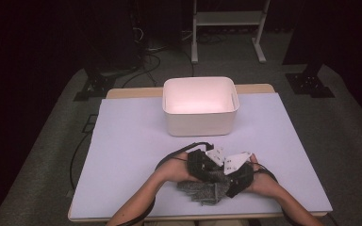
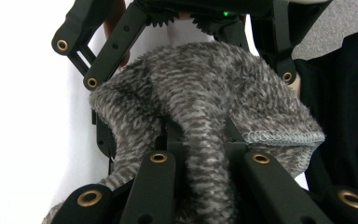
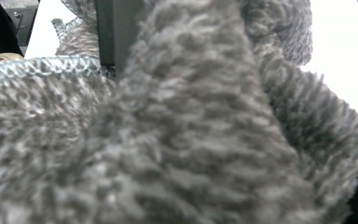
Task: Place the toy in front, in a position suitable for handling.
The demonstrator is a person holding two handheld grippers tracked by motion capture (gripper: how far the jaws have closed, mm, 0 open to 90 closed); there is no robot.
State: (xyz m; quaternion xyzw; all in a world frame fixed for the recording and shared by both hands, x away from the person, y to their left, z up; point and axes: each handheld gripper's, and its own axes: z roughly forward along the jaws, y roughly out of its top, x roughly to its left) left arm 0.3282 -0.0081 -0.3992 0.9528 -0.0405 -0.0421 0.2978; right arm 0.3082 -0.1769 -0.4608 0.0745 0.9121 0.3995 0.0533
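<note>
Keep the left gripper (image 1: pixel 202 165) clenched on the grey cloth (image 1: pixel 202 190) near the table's (image 1: pixel 122 141) front edge; the right gripper's (image 1: pixel 235 176) jaw state cannot be told, so confirm its grip before lifting toward the bin (image 1: pixel 201 123).

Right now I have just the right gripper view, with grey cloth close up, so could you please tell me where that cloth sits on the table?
Observer: The cloth lies by the near edge of the table, close to the person.
Operator: Thank you. Is the left tool holding it?
Observer: Yes, the left tool is shut on a fold of it.
Operator: Is there anywhere to put it?
Observer: A white bin stands farther back on the table, with nothing visible inside.
</note>
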